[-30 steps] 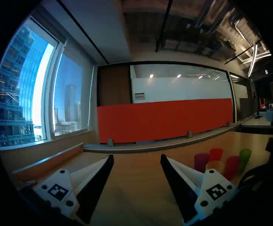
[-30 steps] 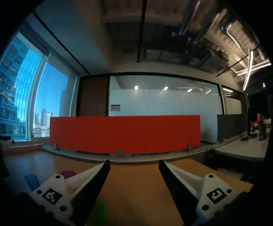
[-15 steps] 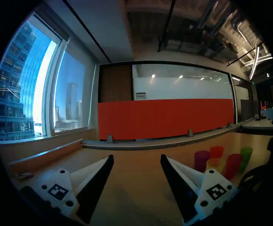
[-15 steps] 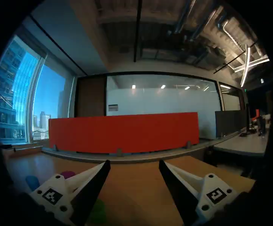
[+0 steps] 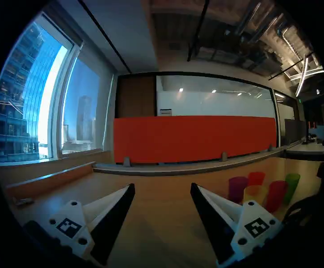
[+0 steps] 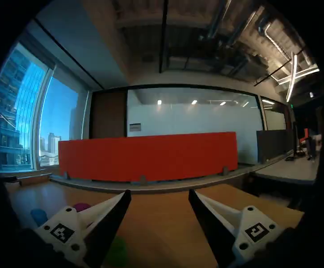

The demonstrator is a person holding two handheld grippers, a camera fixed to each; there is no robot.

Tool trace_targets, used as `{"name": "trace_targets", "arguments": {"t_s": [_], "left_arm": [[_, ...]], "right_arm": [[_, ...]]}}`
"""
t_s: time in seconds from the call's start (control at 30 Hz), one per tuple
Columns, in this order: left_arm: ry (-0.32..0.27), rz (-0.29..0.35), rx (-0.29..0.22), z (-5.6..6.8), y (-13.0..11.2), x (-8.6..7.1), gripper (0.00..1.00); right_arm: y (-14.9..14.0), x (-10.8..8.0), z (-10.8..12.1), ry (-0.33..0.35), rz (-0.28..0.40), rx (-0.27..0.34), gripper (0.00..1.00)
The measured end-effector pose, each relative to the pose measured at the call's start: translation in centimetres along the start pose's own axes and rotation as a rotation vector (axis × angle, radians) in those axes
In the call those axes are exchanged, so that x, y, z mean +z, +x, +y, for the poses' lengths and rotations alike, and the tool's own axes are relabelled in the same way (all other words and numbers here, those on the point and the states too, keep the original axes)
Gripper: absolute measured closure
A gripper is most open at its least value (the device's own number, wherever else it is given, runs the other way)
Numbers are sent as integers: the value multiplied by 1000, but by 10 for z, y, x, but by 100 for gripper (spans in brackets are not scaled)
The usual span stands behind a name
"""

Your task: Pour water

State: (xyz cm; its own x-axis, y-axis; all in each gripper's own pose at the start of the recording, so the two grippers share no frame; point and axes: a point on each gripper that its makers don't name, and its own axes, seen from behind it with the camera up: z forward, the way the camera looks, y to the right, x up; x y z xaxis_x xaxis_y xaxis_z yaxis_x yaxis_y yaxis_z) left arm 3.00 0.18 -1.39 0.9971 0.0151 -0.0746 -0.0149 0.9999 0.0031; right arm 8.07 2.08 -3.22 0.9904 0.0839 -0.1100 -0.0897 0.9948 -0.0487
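Fingers (image 5: 112, 214) spread on left gripper (image 5: 162, 190) and right gripper (image 6: 158, 196), both empty; cups (image 5: 255, 193) partly hidden behind one finger.

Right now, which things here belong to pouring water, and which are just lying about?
For the job: coloured cups; left gripper and right gripper, both open.
Lying about: orange partition; small object on the wooden table.

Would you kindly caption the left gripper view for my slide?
Open left gripper over wooden table, coloured cups at right.
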Motion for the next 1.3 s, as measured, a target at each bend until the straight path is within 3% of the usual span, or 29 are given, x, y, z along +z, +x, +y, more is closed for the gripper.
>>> {"name": "trace_targets", "arguments": {"t_s": [0.5,1.3], "left_arm": [[-8,-28,-29,2,-17,5,8],[-14,-72,-17,1,-29,9,8]], "right_arm": [[4,-1,4,0,6,22,1],[10,-1,4,8,17,21,1]]}}
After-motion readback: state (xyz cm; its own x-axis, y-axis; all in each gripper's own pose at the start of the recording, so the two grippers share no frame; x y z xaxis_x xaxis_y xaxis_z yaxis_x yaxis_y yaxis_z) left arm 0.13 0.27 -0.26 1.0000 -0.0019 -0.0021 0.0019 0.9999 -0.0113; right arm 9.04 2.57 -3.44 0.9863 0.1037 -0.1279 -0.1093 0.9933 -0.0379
